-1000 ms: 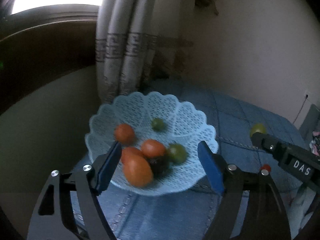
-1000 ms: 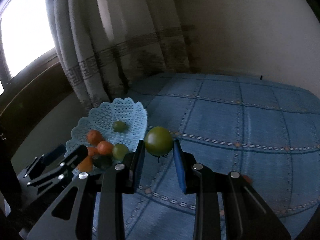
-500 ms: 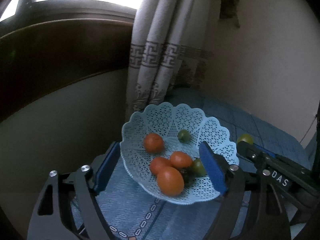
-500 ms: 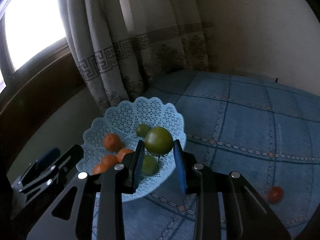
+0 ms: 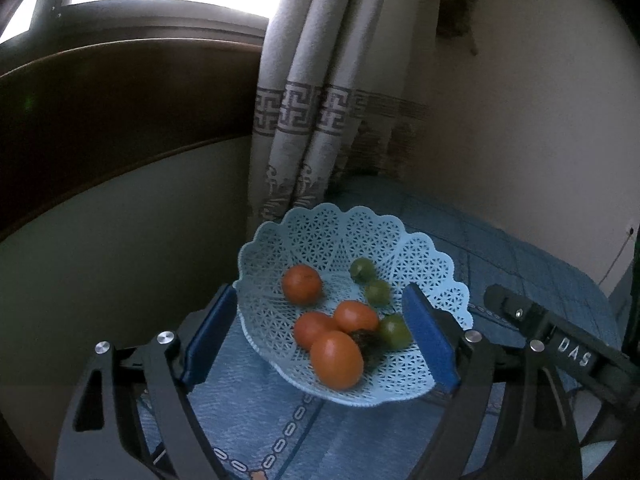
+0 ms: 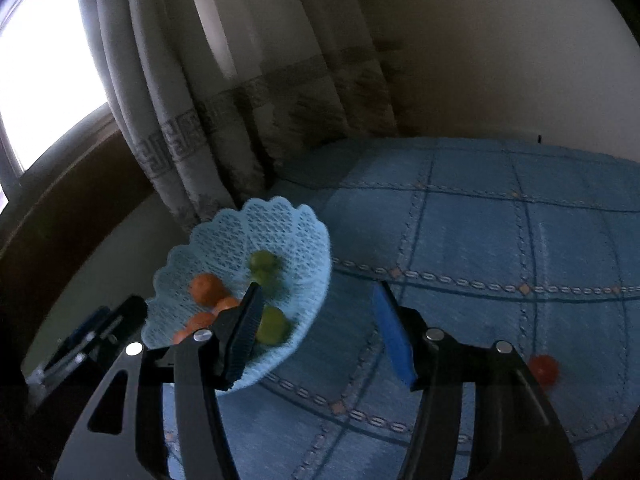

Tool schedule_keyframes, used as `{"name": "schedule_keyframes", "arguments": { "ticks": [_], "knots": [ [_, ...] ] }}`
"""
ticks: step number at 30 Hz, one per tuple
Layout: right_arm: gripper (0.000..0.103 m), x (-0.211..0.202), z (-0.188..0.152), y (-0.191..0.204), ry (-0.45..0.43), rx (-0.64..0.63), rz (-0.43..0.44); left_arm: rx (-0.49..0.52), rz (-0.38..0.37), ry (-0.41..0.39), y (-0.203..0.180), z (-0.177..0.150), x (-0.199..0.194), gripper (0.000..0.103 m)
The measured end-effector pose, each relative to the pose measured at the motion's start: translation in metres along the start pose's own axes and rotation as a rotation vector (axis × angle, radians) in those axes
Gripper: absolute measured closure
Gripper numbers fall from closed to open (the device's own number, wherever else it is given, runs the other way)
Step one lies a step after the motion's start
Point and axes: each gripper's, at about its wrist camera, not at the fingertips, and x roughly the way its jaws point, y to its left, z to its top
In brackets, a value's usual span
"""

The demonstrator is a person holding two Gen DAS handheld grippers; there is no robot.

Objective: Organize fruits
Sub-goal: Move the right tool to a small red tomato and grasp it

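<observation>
Having released the green tomato [image 5: 376,291] into the lattice basket [image 5: 448,276], the right gripper [image 6: 320,332] is standing apart and empty, the left gripper [image 5: 320,344] is straddling the basket unclamped, and the remaining red tomato [image 6: 543,369] near the bedspread's [image 6: 480,216] right edge is looking light, smooth and bruisable, best pinched gently across its middle.

Both the left gripper [image 5: 318,334] and the right gripper [image 6: 316,334] seem spread wide, holding nothing

Fruits [image 5: 335,359] in basket [image 5: 432,252] – lone fruit [image 6: 543,369] apparently right, on cloth [image 6: 472,240].

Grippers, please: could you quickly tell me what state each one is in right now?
Left gripper: open, holding nothing, its fingers either side of the fruit basket.
Right gripper: open, holding nothing.
</observation>
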Motion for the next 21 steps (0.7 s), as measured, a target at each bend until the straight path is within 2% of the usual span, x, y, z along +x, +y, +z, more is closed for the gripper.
{"name": "schedule_keyframes", "arguments": {
  "ticks": [8, 21],
  "knots": [
    [0.045, -0.016, -0.020, -0.015, -0.010, -0.049, -0.092, 0.049, -0.029, -0.005, -0.017, -0.005, -0.007, 0.017],
    [0.045, -0.070, -0.061, -0.074, -0.028, -0.052, -0.240, 0.168, -0.088, 0.004, -0.065, -0.025, -0.020, 0.017]
  ]
}}
